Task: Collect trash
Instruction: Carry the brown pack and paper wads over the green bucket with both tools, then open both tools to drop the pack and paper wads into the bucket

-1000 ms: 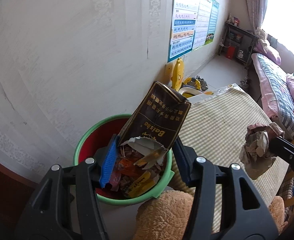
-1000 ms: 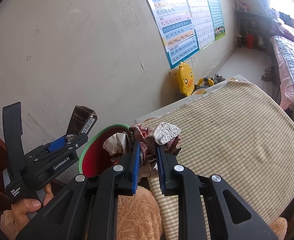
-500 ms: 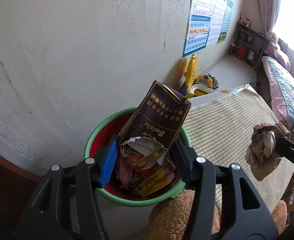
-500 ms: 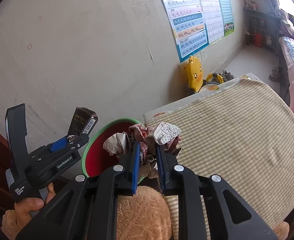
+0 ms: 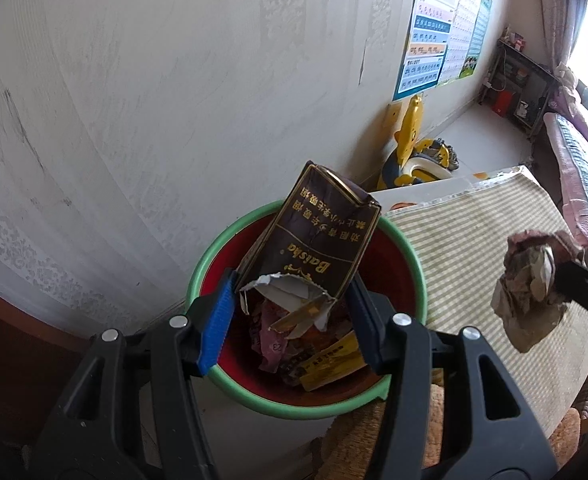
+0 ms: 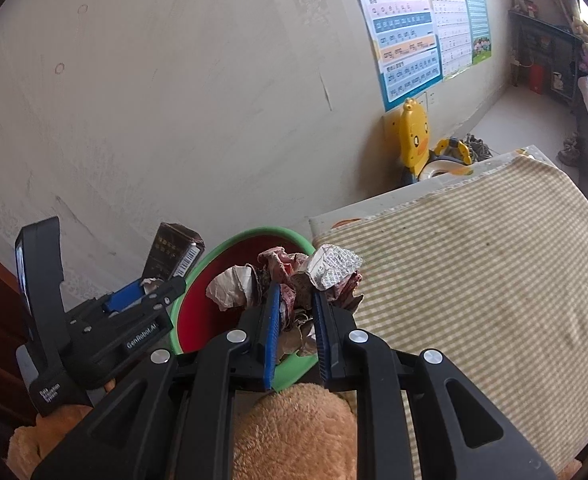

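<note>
Now that both hands have carried their loads closer, the left gripper (image 5: 290, 312), fingers clamped on the torn brown carton (image 5: 314, 248), hangs over the bin (image 5: 410, 268); the right gripper (image 6: 296, 320) pinches crumpled paper (image 6: 294, 276) at its rim. Release is judged next.

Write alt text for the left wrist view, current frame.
The left hand-held gripper grips a torn dark-brown cardboard carton with gold lettering above a green-rimmed red plastic bin partly filled with wrappers. At right, the right hand-held gripper holds a crumpled paper wad over a checked beige cloth.
</note>
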